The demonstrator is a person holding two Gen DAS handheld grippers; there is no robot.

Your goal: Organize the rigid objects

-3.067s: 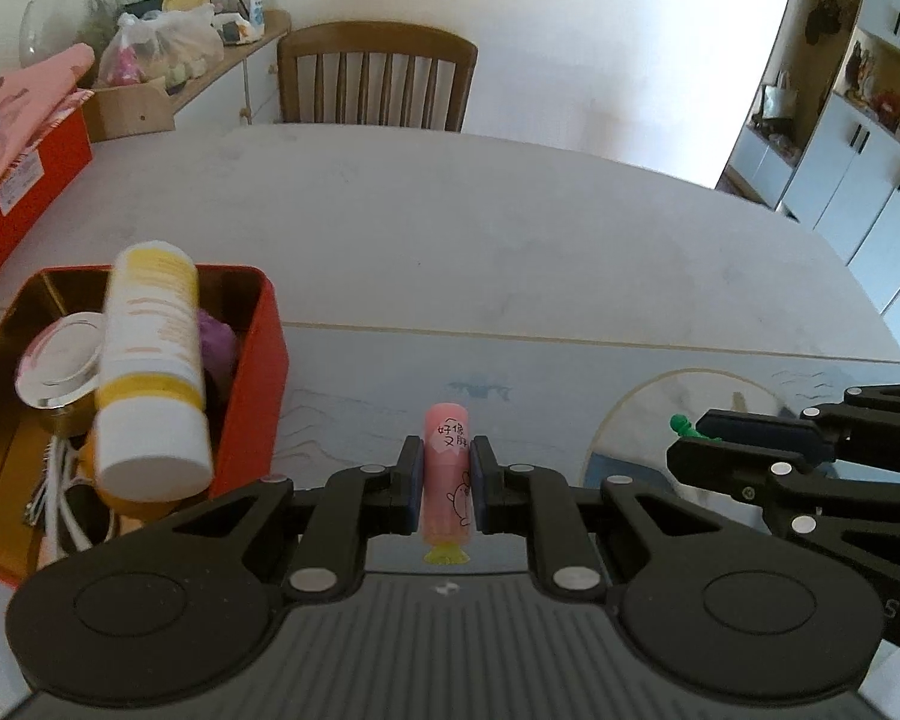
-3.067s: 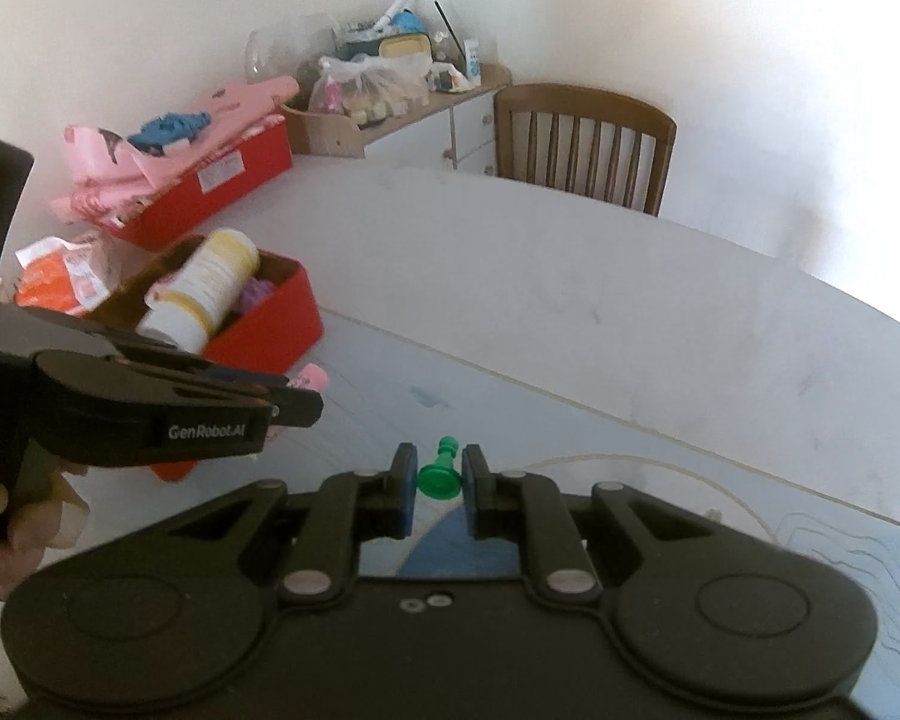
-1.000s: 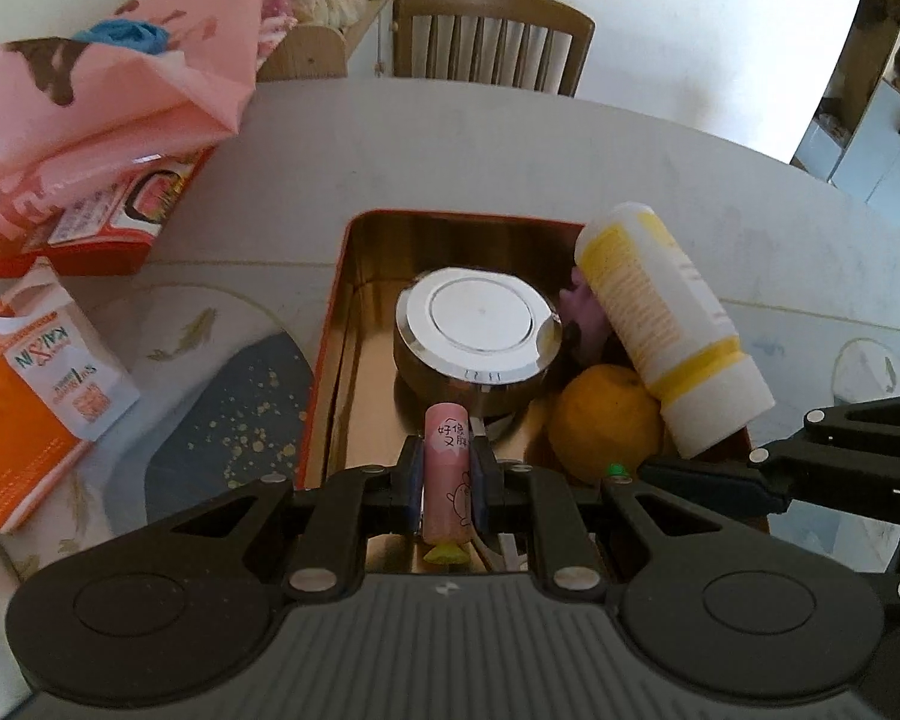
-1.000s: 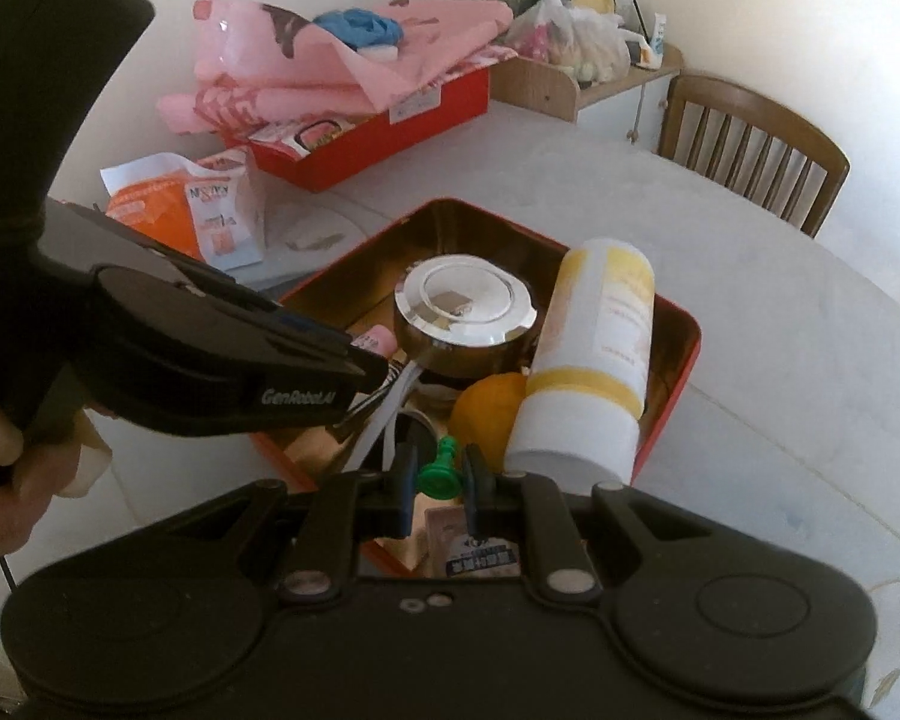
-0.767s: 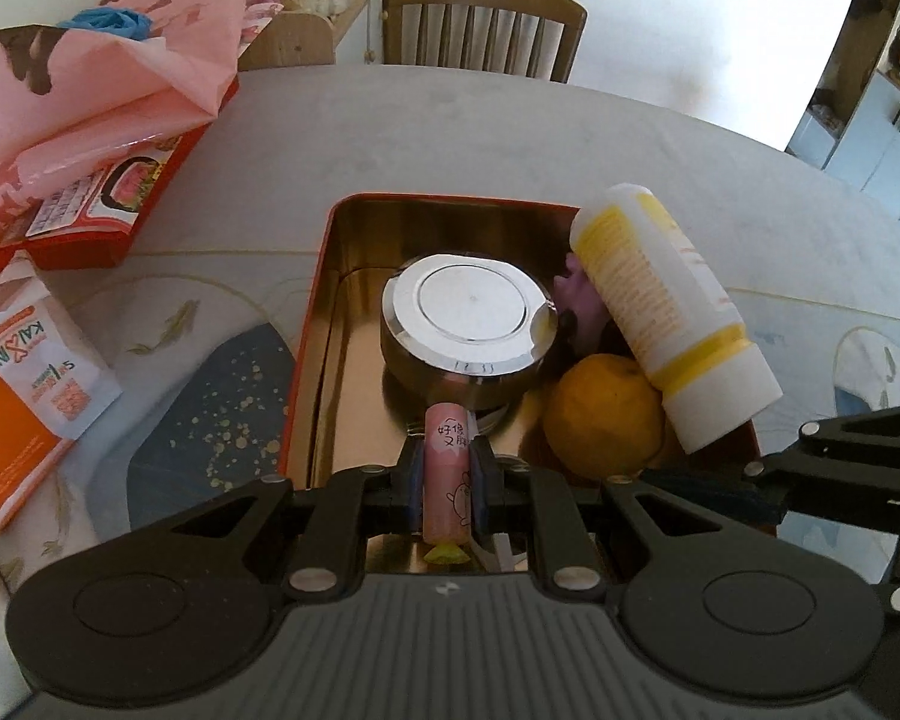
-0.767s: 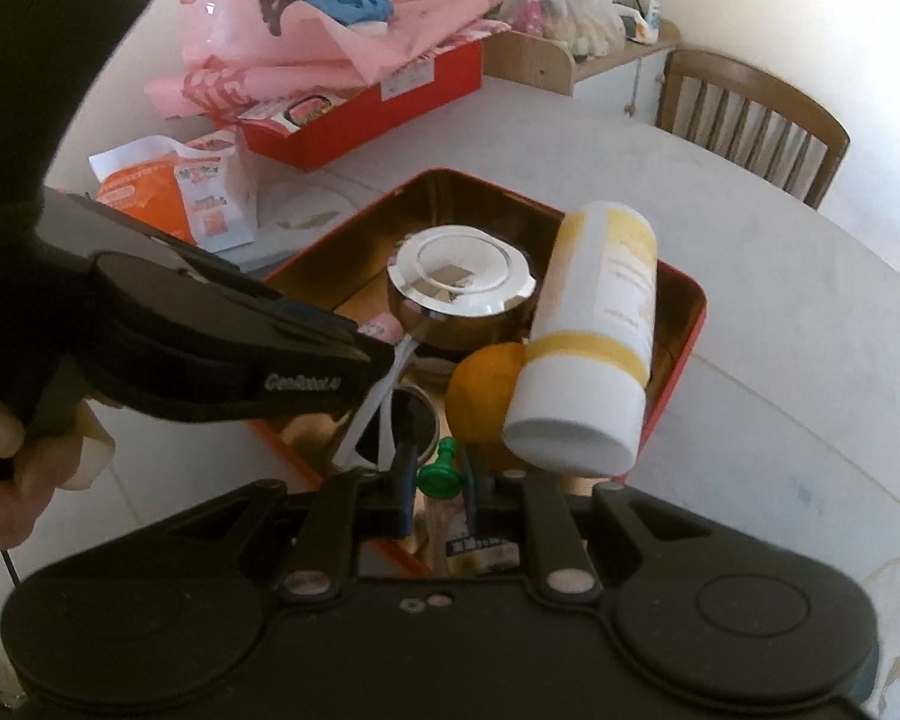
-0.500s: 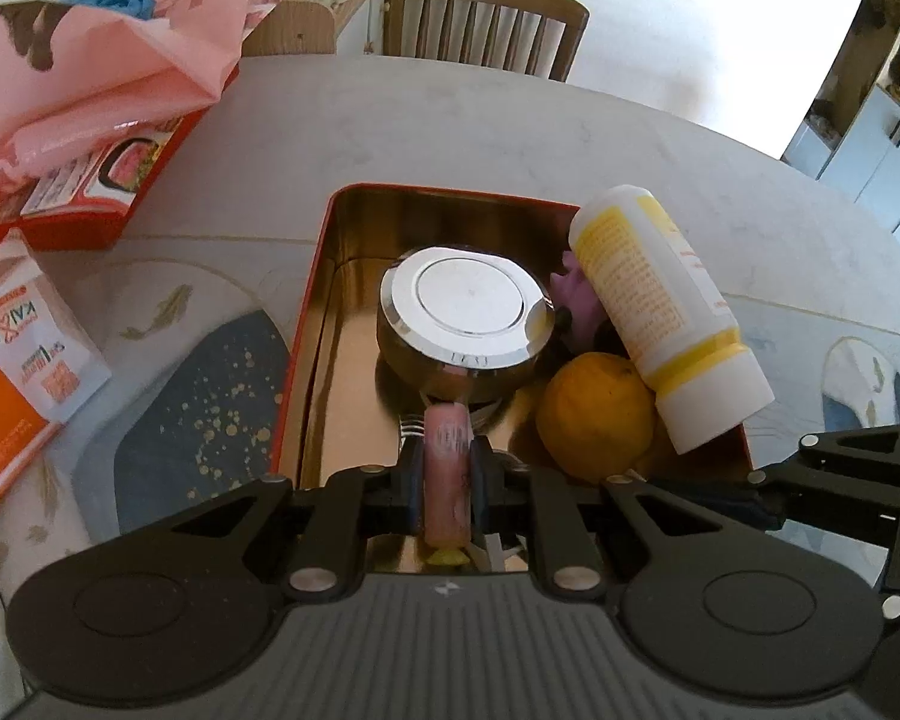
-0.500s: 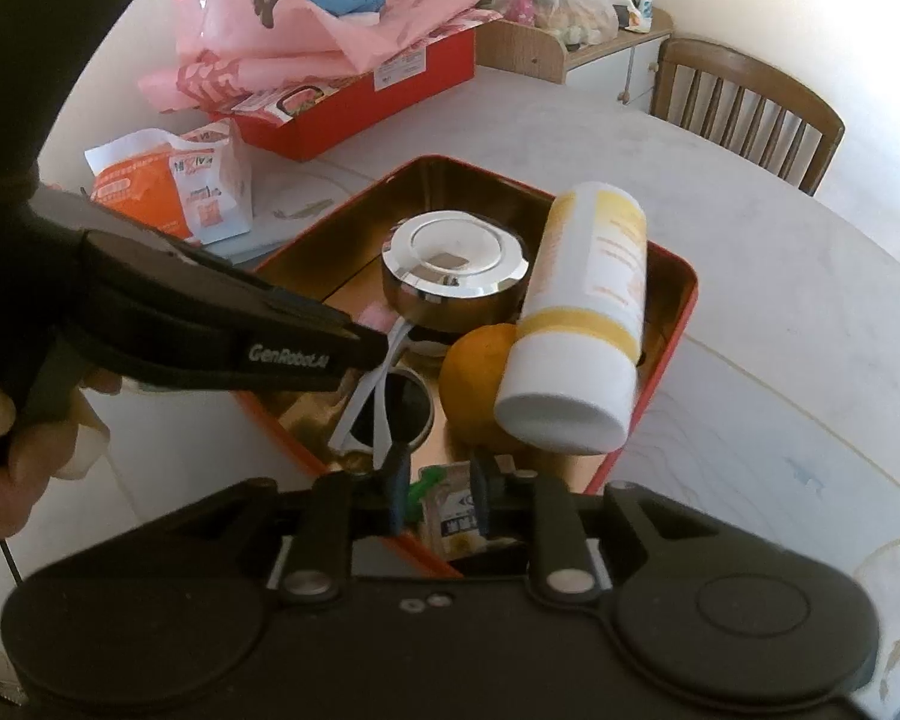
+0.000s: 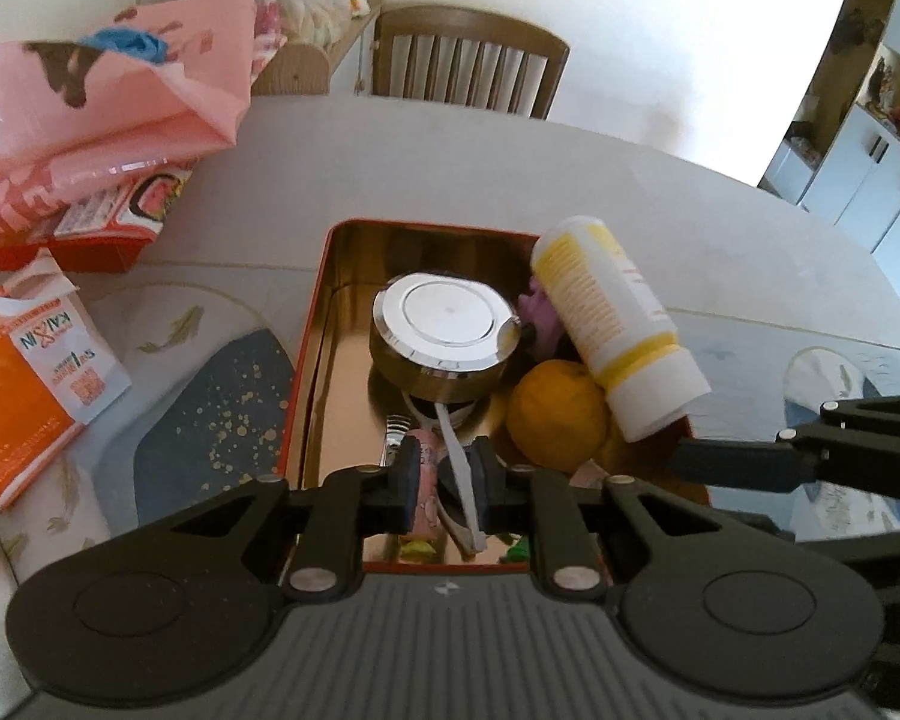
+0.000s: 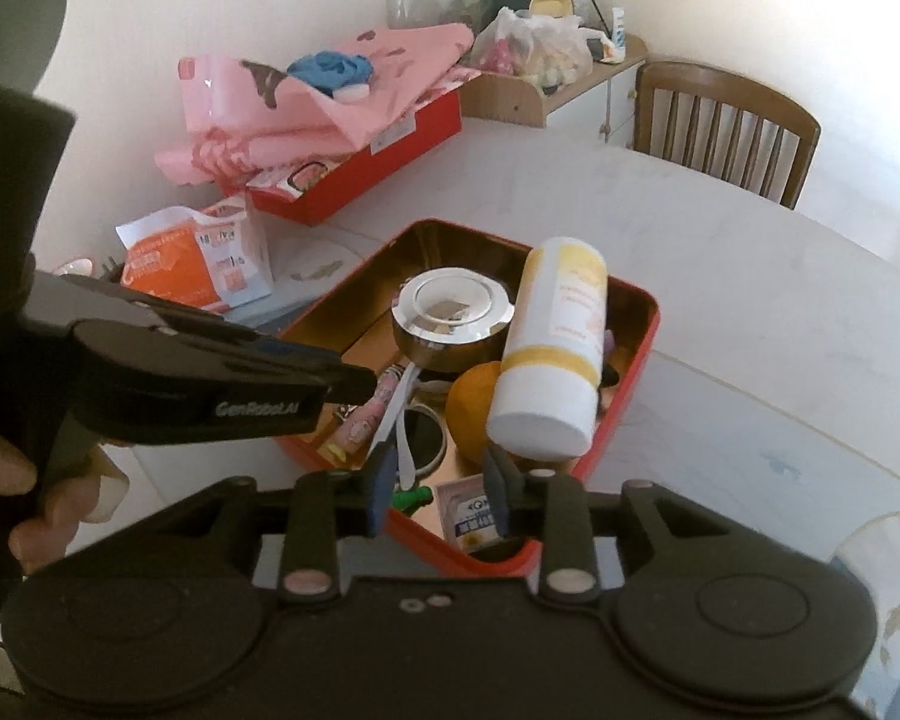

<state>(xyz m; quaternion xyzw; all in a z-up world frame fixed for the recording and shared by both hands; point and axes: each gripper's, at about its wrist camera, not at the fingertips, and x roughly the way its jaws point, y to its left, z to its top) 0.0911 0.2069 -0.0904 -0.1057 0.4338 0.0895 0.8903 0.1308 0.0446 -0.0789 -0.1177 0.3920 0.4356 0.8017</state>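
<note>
Table (image 9: 390, 156): one red tin (image 10: 645, 354), two hand-held grippers.

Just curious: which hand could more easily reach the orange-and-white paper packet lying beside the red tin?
Left, probably: the orange-and-white packet lies on the side of the left gripper, whose jaws are opening, gripping nothing.

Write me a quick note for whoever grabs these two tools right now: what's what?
Left tool: jaws opening, pink tube below them, not clamped.
Right tool: jaws opening, nothing between them.
Things: the pink tube and the green piece both lie inside the red tin.
Done: both items are in the tin.
Left: lift both tools clear; whether more items wait cannot be seen.
</note>
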